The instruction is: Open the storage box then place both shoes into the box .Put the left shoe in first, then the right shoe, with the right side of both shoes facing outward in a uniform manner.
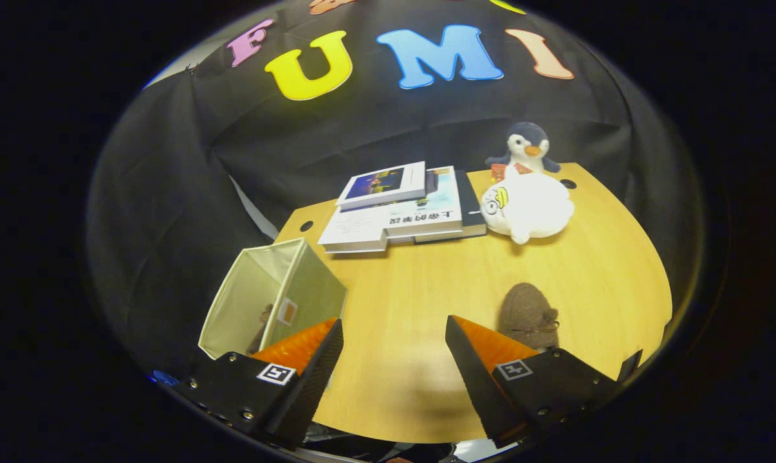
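Jaws of gripper [394, 360] apart over table [414, 289], between storage box [272, 296] and shoe [528, 316].

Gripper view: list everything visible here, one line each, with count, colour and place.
Table: one, light wood, under everything.
Storage box: one, cream fabric, open, at the table's edge just beyond one finger; a brown shape, maybe a shoe, shows inside.
Shoe: one, brown, on the table just beyond the other finger.
Books: a small stack, mostly white covers, at the table's far side.
White plush: one, beside the books.
Penguin plush: one, grey and white, behind the white plush.
Gripper: one, fingers spread open, holding nothing.
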A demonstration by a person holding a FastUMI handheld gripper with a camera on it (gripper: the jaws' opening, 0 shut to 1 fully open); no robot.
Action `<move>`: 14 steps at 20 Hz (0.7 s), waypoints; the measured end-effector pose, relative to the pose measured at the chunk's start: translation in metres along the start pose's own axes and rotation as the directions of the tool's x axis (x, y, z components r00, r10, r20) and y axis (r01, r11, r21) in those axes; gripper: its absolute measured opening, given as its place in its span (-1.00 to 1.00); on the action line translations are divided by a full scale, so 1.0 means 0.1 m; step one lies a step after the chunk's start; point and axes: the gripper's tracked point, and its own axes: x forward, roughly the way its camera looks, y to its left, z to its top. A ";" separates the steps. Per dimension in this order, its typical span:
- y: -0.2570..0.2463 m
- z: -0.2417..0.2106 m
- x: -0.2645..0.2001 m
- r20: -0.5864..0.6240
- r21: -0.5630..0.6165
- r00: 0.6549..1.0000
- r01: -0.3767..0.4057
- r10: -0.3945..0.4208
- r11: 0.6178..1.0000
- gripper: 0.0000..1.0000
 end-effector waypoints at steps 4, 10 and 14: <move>-0.47 -0.09 -0.08 -0.012 -0.005 0.998 0.063 -0.063 0.998 0.95; -1.05 -0.30 -0.07 -0.058 -0.002 0.990 0.126 -0.126 0.992 0.95; -1.42 -0.45 -0.01 -0.089 -0.034 0.980 0.178 -0.180 0.984 0.96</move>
